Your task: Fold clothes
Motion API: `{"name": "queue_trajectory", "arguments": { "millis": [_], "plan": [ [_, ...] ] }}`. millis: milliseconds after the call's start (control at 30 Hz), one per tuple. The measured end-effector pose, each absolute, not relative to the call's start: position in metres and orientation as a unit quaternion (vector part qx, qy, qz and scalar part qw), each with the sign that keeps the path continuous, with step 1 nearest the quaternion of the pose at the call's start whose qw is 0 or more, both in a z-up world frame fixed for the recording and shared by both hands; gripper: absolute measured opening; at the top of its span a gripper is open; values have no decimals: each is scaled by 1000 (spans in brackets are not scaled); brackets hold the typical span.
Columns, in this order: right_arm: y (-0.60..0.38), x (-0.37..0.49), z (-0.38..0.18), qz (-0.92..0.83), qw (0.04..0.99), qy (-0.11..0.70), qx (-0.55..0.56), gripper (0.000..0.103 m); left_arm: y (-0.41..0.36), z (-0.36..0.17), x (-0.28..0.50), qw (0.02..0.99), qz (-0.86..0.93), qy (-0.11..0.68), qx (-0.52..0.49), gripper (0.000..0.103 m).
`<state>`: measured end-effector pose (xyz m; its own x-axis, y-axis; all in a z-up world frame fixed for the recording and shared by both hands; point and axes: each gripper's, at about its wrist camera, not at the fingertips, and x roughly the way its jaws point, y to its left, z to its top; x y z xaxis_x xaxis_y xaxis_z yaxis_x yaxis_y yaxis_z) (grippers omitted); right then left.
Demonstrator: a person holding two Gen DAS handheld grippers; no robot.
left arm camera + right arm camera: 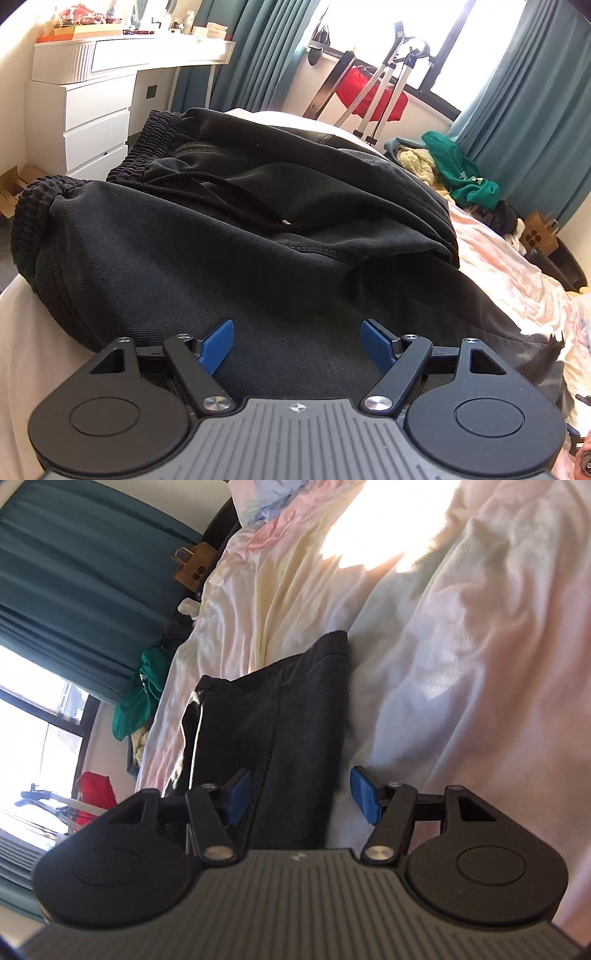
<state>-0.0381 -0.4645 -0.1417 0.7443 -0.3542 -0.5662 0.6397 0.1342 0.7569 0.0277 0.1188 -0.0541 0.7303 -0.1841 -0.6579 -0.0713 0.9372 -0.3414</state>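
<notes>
Black drawstring trousers (229,236) are laid on the bed (509,280), long axis running from the waistband under the left gripper (297,341) to the hem just ahead of the right gripper (299,794); both sets of fingers are parted, nothing clamped.

A home bedroom: a rumpled bed (509,295), white dressing table (122,59) with drawers, teal curtains (535,110), clothes pile (454,170).

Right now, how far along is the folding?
Done: the black pants already lie doubled over on the bed. In hand: nothing; the left gripper and right gripper are open over the cloth. Left: further folds, and the clothes pile.
</notes>
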Motion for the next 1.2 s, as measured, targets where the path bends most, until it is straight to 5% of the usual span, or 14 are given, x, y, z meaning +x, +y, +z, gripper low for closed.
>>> {"name": "queue_trajectory", "arguments": {
  "millis": [433,567,667,833,900,1000,1200],
  "plan": [
    [-464,-12,-121,-356,819,130,430,63,122,-52,25,906,-23,369,-206,78],
    [-462,19,-128,-347,826,175,409,64,119,-55,30,904,-24,375,-205,78],
    [-456,42,-131,-365,831,209,364,76,118,-58,33,901,-27,381,-205,78],
    [-432,81,-135,-393,839,292,235,76,114,-61,38,900,-31,384,-202,78],
    [-428,88,-136,-391,838,312,215,67,113,-63,42,898,-34,387,-204,78],
    [-428,92,-135,-385,836,327,214,33,112,-65,44,897,-38,389,-206,78],
    [-431,85,-132,-389,831,314,244,15,113,-68,46,896,-43,389,-211,78]
  ]
}}
